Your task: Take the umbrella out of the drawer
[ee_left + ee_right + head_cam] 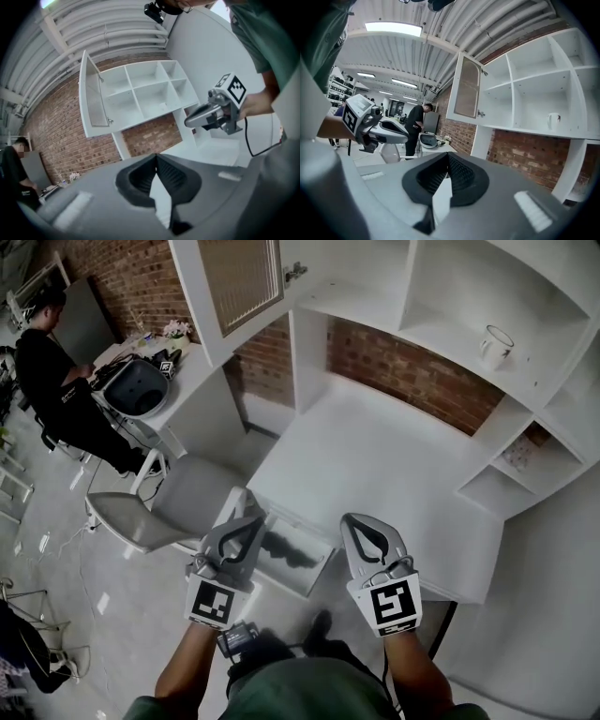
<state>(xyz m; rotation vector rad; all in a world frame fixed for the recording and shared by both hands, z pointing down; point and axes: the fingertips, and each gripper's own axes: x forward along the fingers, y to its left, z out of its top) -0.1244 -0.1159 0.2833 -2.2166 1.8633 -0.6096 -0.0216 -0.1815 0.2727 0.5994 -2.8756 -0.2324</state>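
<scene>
Head view: drawer (302,575) open, umbrella (284,547) inside (dark); left hand-held gripper (246,508), right hand-held gripper (354,524) both closed, empty.

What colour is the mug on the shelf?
White. The mug shows best in the head view.

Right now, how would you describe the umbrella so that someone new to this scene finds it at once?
Find the white desk below the brick wall. A drawer stands pulled out of its near edge, at the left. The umbrella is the dark, longish bundle lying inside, the only dark thing against the drawer's white bottom.
</scene>
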